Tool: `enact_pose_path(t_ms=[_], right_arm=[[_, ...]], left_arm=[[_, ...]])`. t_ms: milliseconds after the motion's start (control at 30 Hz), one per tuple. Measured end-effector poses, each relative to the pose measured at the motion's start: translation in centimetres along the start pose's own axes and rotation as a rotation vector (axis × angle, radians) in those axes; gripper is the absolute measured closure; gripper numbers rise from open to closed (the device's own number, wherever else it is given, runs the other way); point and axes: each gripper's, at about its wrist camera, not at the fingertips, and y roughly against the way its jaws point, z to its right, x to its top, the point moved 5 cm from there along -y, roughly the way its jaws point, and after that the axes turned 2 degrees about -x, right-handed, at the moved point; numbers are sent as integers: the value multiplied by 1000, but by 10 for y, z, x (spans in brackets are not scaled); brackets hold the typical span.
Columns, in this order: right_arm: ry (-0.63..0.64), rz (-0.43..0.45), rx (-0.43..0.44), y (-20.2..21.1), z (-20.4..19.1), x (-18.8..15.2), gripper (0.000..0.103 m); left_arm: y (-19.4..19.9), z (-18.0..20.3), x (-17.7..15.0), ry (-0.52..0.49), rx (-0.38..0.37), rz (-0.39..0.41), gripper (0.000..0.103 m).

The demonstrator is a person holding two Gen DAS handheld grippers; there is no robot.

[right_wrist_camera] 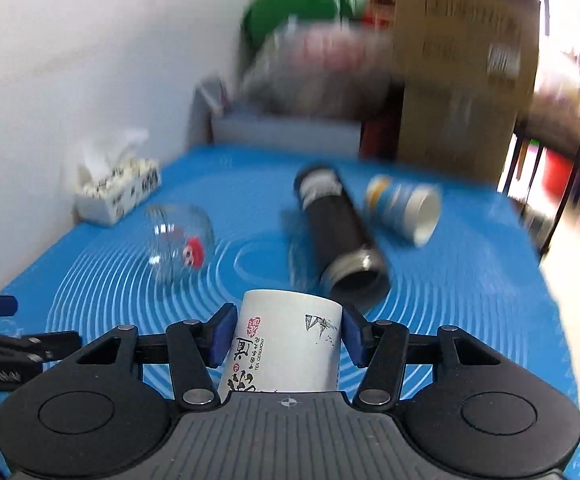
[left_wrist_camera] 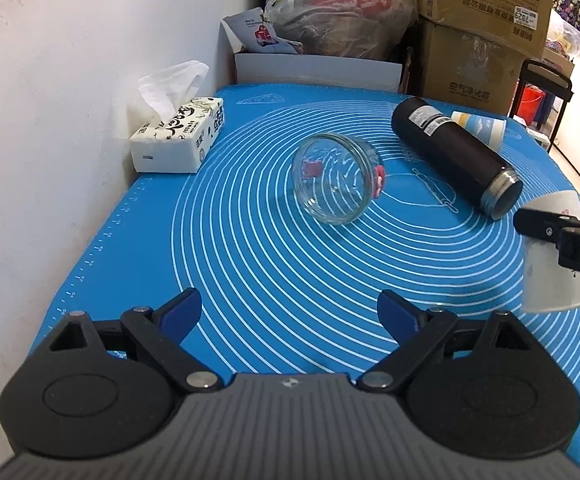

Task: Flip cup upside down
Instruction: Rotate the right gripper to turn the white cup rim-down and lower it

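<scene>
My right gripper (right_wrist_camera: 288, 340) is shut on a white paper cup (right_wrist_camera: 286, 348) with black calligraphy and a red stamp. The cup is held above the blue mat (right_wrist_camera: 470, 300), its closed base pointing away from the camera. The same cup (left_wrist_camera: 558, 268) shows at the right edge of the left wrist view, clamped by the right gripper's fingers (left_wrist_camera: 546, 226). My left gripper (left_wrist_camera: 290, 312) is open and empty above the near part of the mat (left_wrist_camera: 250, 280). The right wrist view is motion-blurred.
A clear glass jar (left_wrist_camera: 336, 178) lies on its side mid-mat. A black flask (left_wrist_camera: 456, 156) and a blue-striped paper cup (left_wrist_camera: 480, 126) lie behind it. A tissue pack (left_wrist_camera: 178, 136) sits by the white wall. Boxes (left_wrist_camera: 486, 28) and bags (left_wrist_camera: 342, 12) stand behind the mat.
</scene>
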Motion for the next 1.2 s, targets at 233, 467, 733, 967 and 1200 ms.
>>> enact_pose_path(t_ms=[233,467,733,967,1200], right_arm=[[83,240,-53,9,11,-26,51],[52,299,-90,17,20,-49,51],[23,267,-92,32,24,-62,50],[42,249,-100,46,21,-71,51],[50,224,-124,53,20,-79,42]], left_arm=[[6,3,-4,6,-2,3,9],[10,6,-6,8,-8,8,9],[15,12,-9,7,-18,4,9],[21,16,-12,4,-31,8,9],[27,18,-17,2,-30,14,9]])
